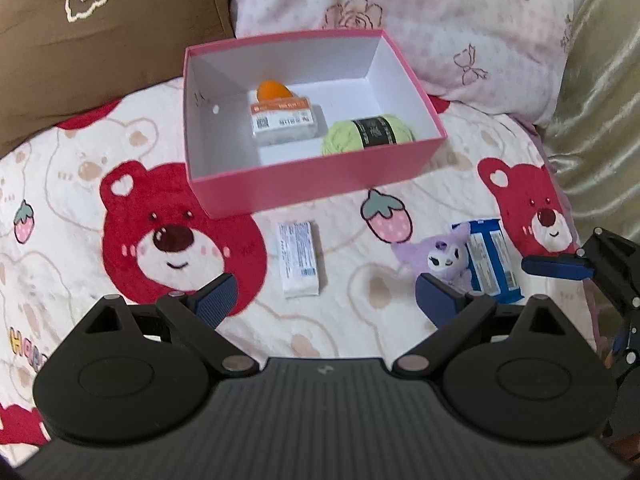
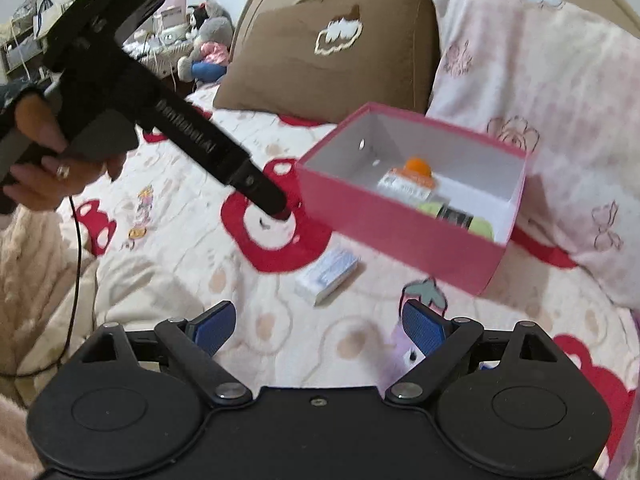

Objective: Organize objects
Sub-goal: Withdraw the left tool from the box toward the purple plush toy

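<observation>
At frame centre of the left wrist view, we see the open pink cardboard box (image 1: 320, 184) on the bear-print bed blanket (image 1: 80, 208), holding an orange ball (image 1: 272, 90), a white labelled packet (image 1: 285, 126) and green yarn (image 1: 368, 134). Below it lie a white packet (image 1: 300, 258), a purple plush toy (image 1: 446, 258) and a blue packet (image 1: 494, 262). We see the left gripper (image 1: 326, 300) and right gripper (image 2: 320, 328) spread wide, empty.

Counted things on the bed

One pink box (image 1: 320, 184) holding three items; outside it, one white packet (image 1: 300, 258), one purple plush (image 1: 446, 258), one blue packet (image 1: 494, 266); two pillows.
</observation>
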Demonstrator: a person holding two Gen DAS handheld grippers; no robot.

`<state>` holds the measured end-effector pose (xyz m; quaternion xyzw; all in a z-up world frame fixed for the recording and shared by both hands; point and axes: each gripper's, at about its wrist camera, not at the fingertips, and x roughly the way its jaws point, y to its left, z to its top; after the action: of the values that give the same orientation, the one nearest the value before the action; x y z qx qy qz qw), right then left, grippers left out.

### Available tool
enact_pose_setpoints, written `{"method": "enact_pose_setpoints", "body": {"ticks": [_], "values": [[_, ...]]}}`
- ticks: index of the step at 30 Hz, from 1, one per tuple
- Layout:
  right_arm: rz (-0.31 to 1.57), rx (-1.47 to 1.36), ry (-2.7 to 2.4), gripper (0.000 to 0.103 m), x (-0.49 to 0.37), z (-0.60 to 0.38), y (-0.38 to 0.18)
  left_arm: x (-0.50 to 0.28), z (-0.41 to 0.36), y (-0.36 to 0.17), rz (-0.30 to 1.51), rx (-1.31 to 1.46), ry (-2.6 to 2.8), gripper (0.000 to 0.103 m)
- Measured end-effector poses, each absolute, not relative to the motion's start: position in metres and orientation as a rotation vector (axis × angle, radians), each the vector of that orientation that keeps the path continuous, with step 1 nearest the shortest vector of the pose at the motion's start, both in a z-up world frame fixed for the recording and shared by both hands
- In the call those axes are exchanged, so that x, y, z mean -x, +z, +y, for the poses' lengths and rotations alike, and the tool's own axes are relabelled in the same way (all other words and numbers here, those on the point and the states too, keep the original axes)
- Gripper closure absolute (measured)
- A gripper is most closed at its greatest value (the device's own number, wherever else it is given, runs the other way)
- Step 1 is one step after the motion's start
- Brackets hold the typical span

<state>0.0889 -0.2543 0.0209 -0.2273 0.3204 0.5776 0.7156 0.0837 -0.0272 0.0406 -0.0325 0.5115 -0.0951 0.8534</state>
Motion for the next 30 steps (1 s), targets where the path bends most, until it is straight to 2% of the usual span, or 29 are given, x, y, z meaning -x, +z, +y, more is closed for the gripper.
{"method": "enact_pose_setpoints", "body": {"ticks": [11,16,30], "values": [[0.749,0.377,1.106,0.01,-0.102,-0.278,-0.023,-0.072,-0.049,0.002,1.057,0.212,-0.252,0.007],[0.795,0.297,1.071,0.01,-0.112,-0.288,-0.044,-0.068,-0.071,-0.008,1.027,0.165,-0.262,0.007],[0.785,0.301,1.008,0.01,-0.125,-0.295,-0.08,-0.073,-0.103,-0.059,1.06,0.204,-0.32,0.009]]}}
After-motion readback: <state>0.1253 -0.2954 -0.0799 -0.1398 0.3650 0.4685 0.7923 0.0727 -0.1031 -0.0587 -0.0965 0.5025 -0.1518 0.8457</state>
